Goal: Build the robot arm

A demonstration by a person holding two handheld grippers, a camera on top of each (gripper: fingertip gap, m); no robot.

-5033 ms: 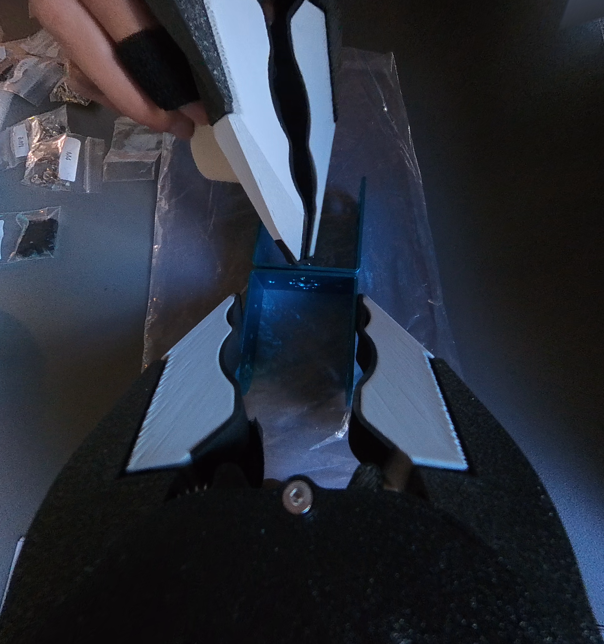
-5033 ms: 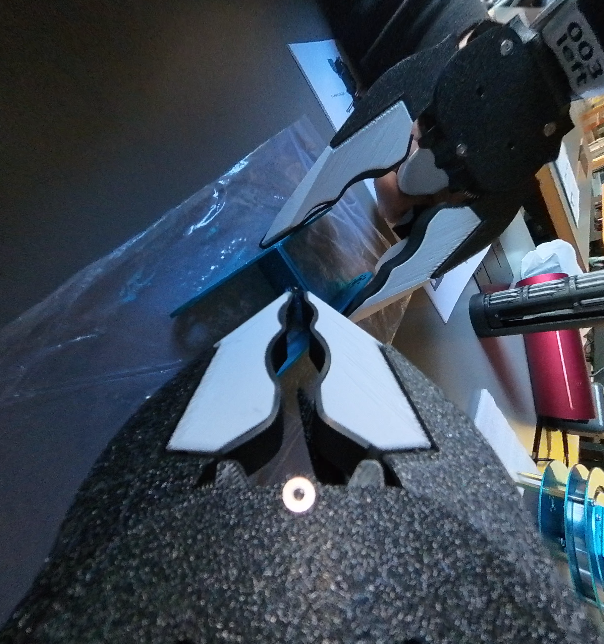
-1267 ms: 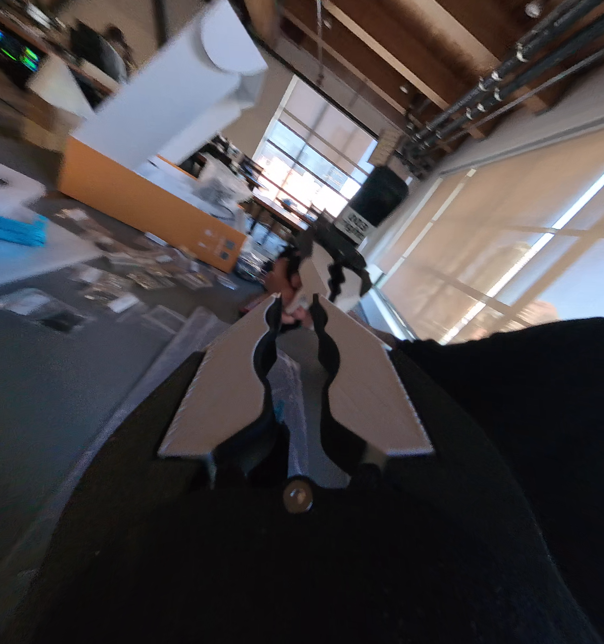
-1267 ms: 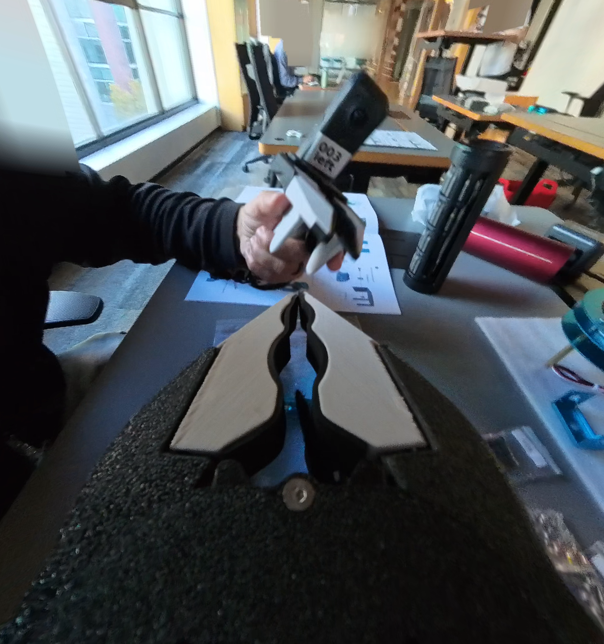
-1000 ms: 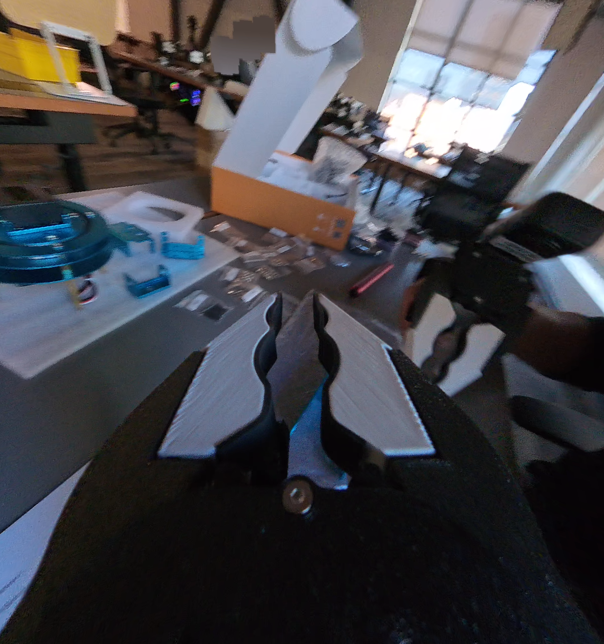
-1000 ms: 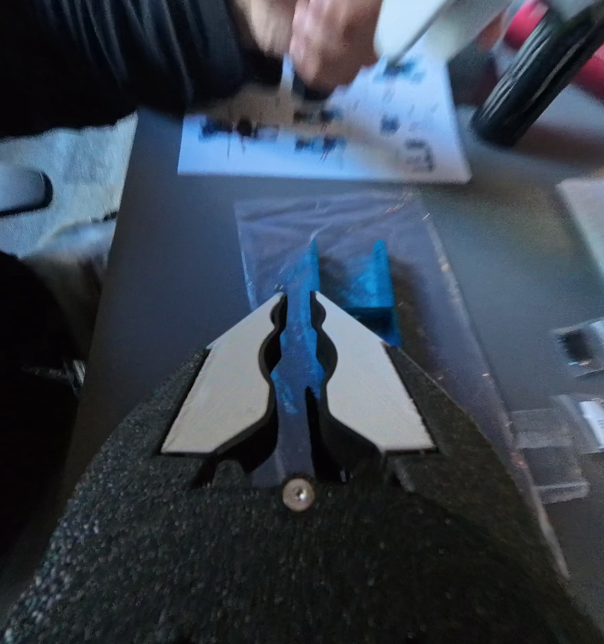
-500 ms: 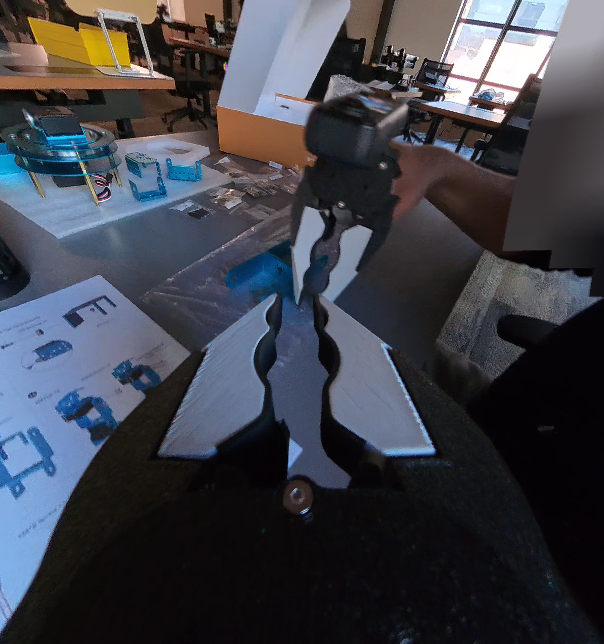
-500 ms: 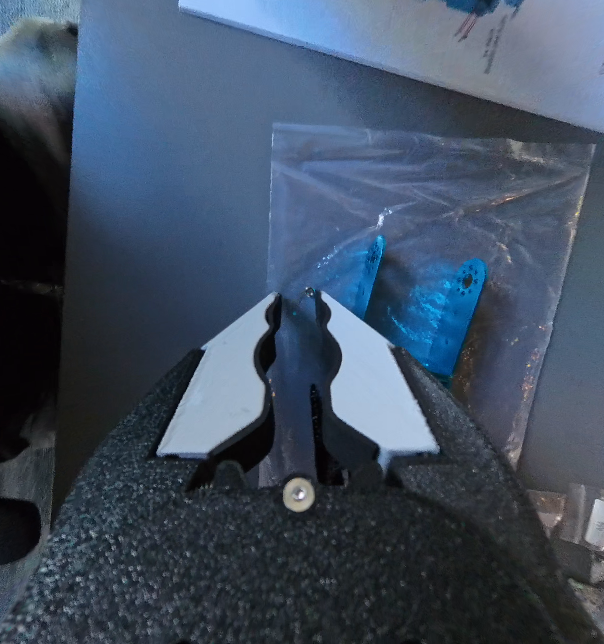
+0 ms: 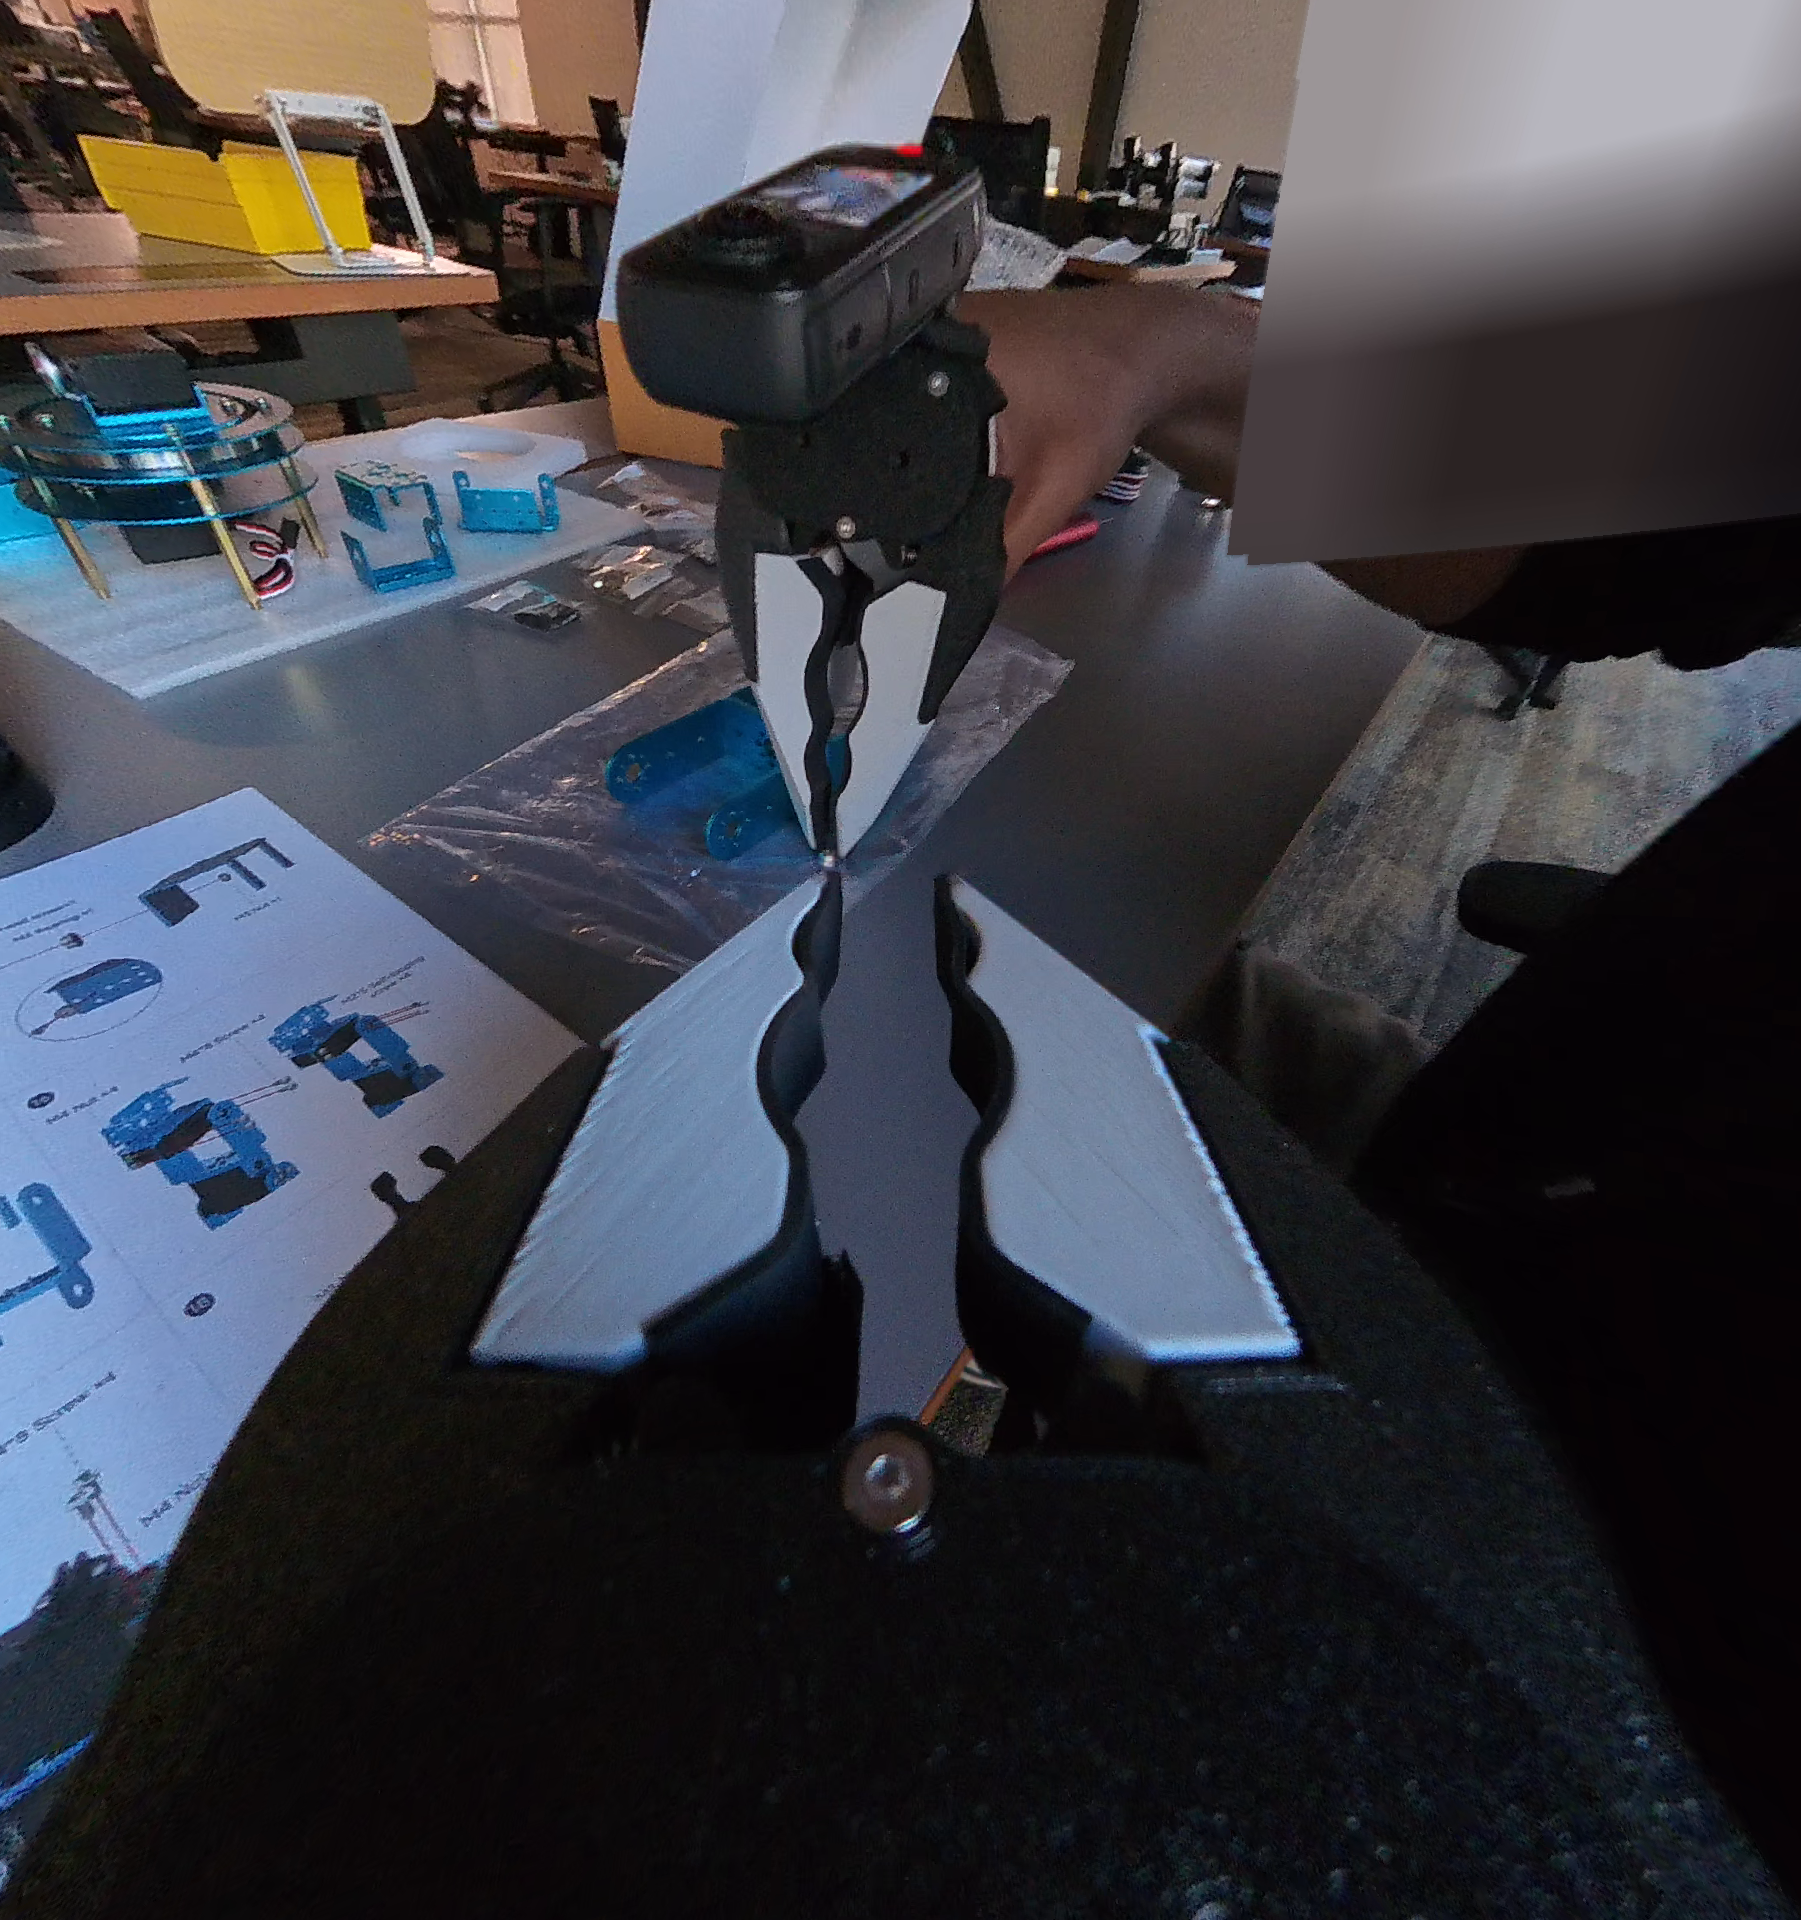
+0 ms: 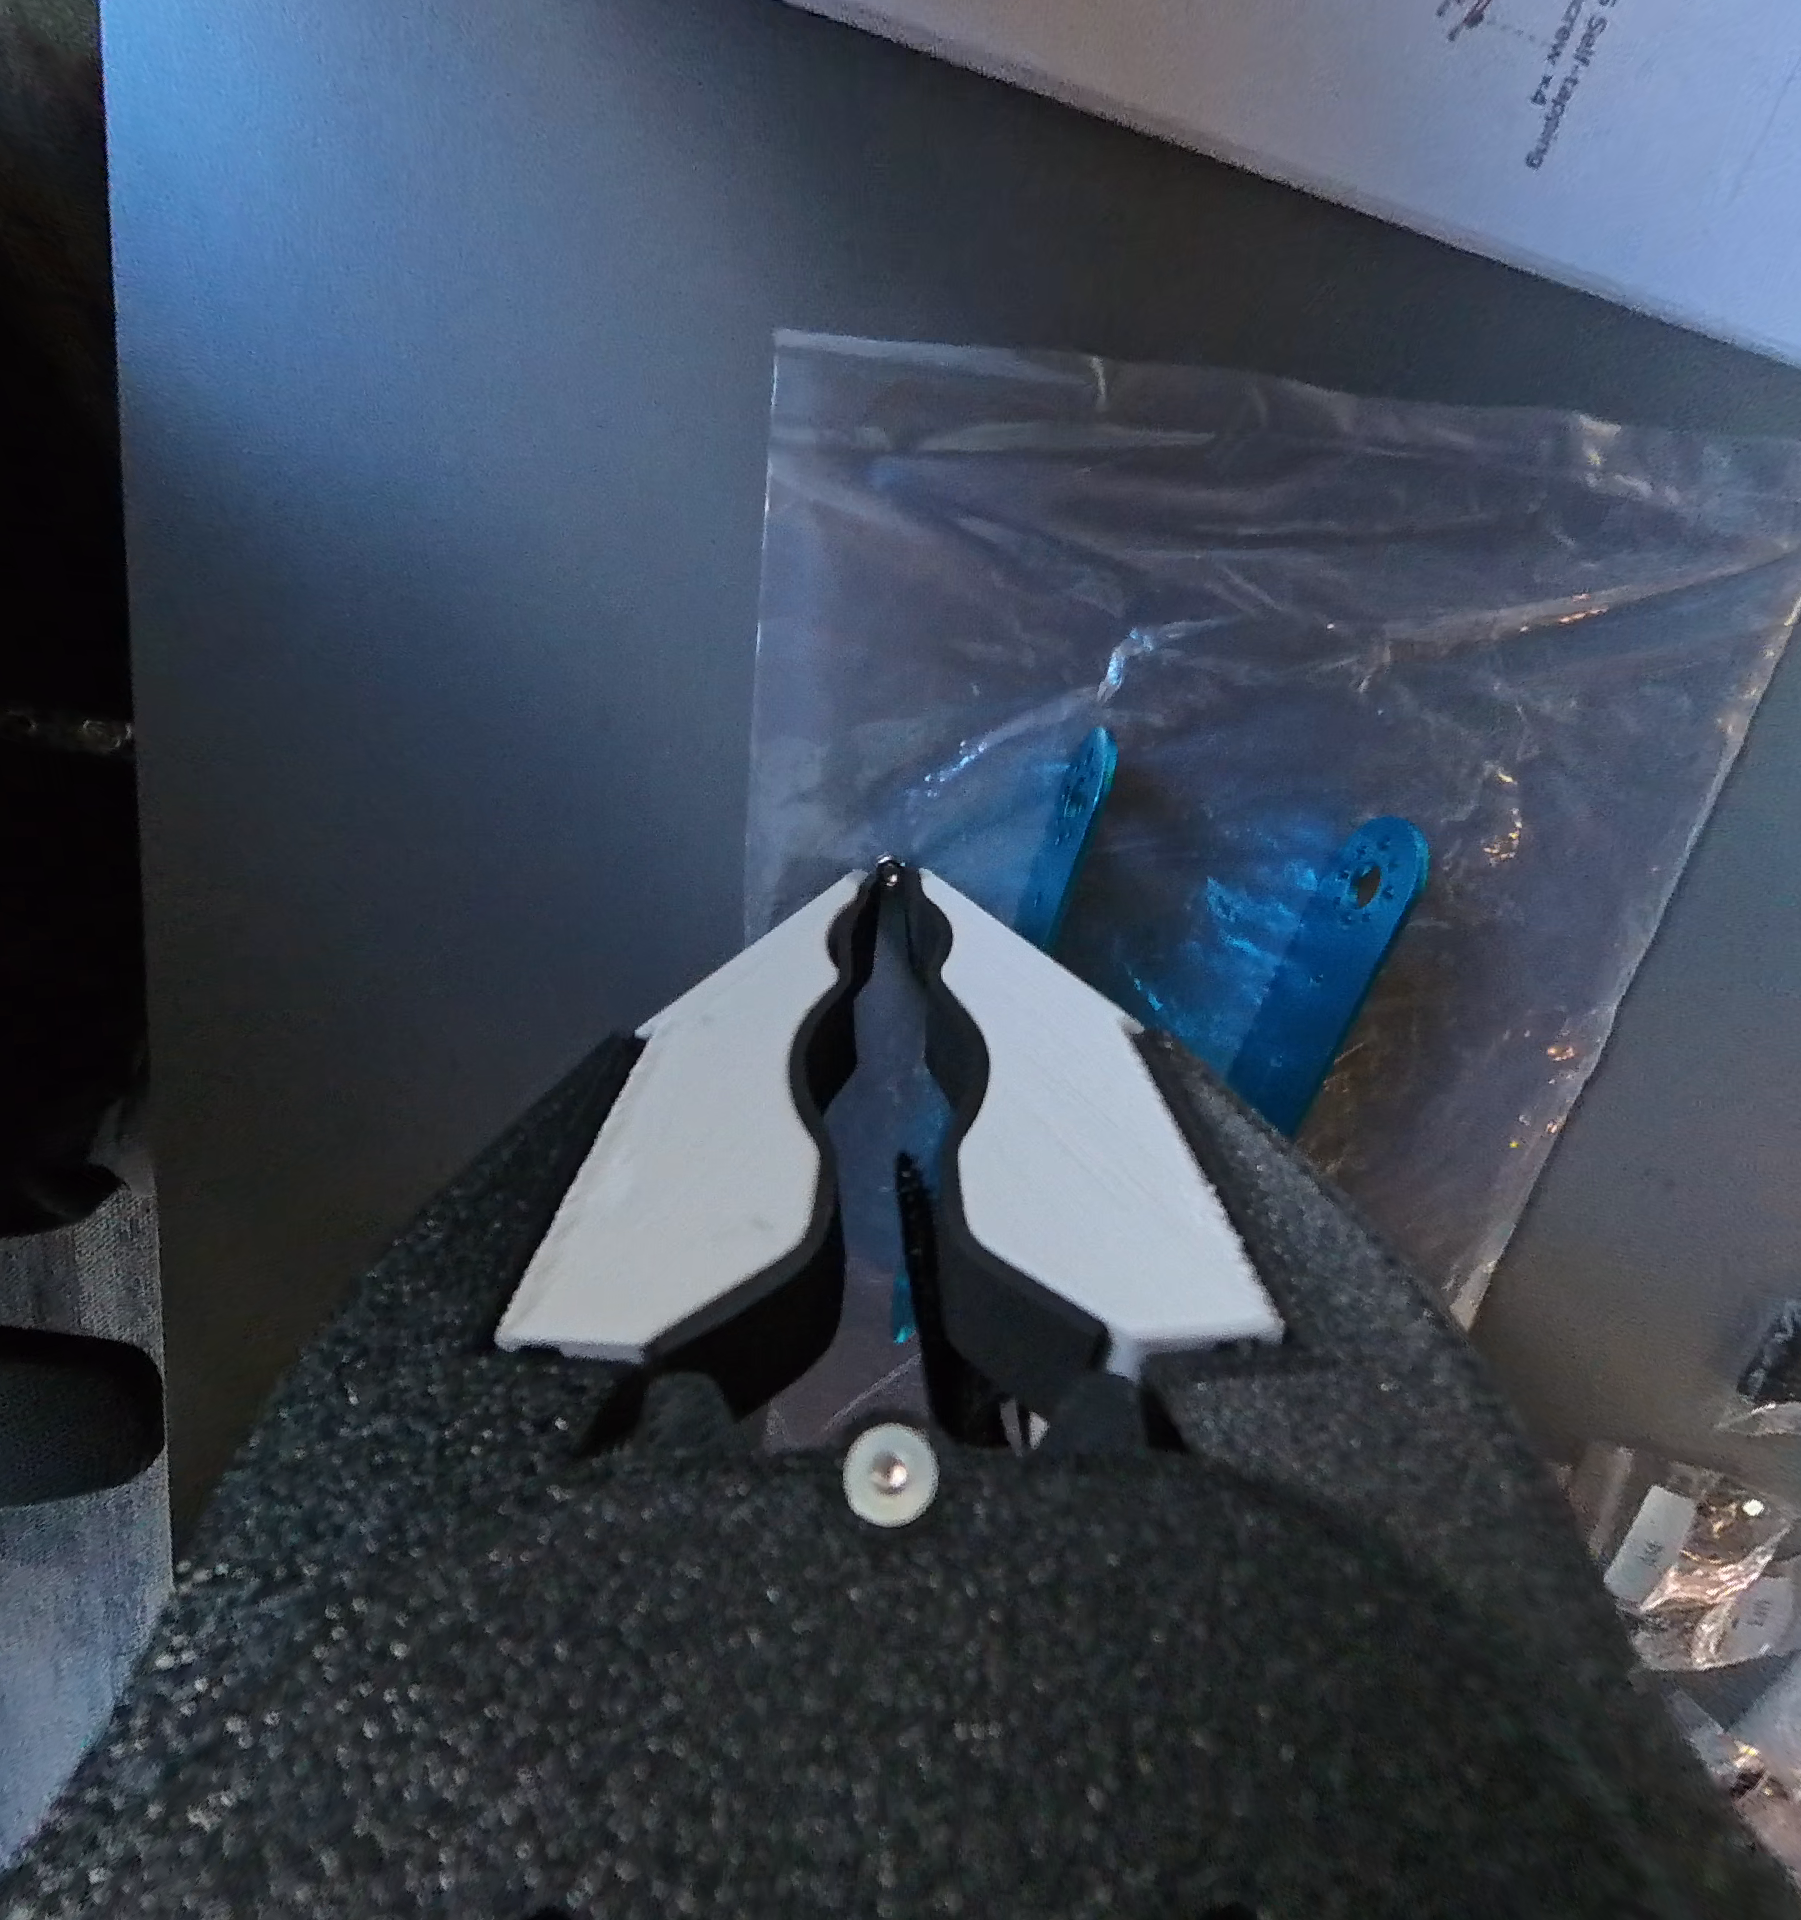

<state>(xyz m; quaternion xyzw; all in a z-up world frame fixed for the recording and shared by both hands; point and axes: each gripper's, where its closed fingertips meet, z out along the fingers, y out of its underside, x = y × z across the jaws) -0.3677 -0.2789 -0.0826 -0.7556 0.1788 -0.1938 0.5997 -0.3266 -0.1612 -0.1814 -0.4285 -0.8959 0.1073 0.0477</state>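
My right gripper (image 10: 888, 878) is shut on a tiny silver screw (image 10: 888, 865) at its fingertips. It points down at the near corner of a clear plastic bag (image 10: 1291, 540). A blue metal U-bracket (image 10: 1322, 966) lies on the bag just right of the fingers. In the left wrist view the right gripper (image 9: 828, 847) hangs tip-down over the bag (image 9: 563, 842) beside the bracket (image 9: 688, 764). My left gripper (image 9: 888, 888) is slightly open and empty, low over the grey table, its tips just short of the right gripper's tips.
A printed instruction sheet (image 9: 148, 1039) lies left of my left gripper. A white foam sheet at the back left carries a round blue assembly (image 9: 137, 436) and loose blue brackets (image 9: 397, 520). Small hardware bags (image 10: 1685, 1558) lie nearby. The table edge runs along the right. Tip to tip, the grippers are about 15 cm apart.
Five seconds ago my left gripper straddled the bracket; it has let go and drawn back. The right gripper swung round and now hangs over the bag's corner, shut on the screw.
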